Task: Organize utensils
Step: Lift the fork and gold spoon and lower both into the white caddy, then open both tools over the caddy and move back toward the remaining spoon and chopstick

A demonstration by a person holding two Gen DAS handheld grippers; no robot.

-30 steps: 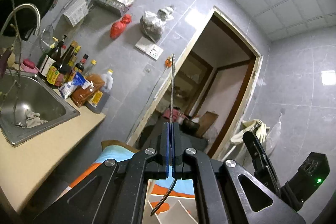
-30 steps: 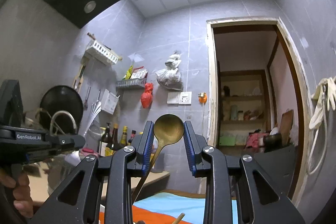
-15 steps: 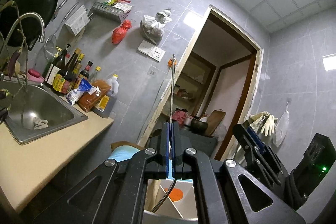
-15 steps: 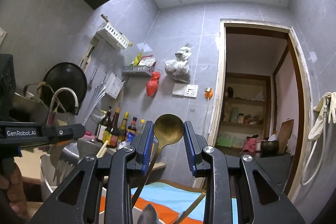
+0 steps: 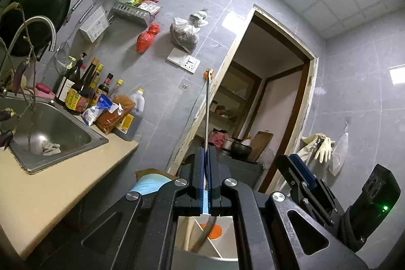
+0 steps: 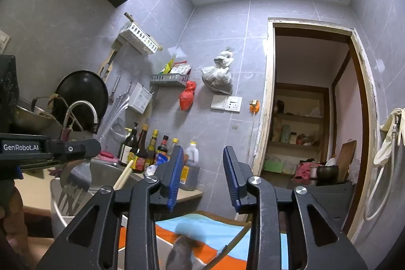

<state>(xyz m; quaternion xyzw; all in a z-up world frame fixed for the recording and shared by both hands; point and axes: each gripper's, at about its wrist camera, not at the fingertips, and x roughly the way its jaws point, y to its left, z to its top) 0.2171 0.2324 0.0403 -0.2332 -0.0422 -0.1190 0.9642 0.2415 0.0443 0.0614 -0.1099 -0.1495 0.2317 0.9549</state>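
a thin metal utensil (image 5: 207, 113) stands upright, pinched between the blue pads of the left gripper (image 5: 205, 168), its curved lower end reaching down into a white divided holder (image 5: 222, 234) just below. the right gripper (image 6: 202, 176) is spread wide with nothing between its fingers, near and to the right. a blurred spoon (image 6: 181, 253) lies beneath it. a sink (image 5: 50, 128) sits far left, bottles (image 5: 83, 90) behind it.
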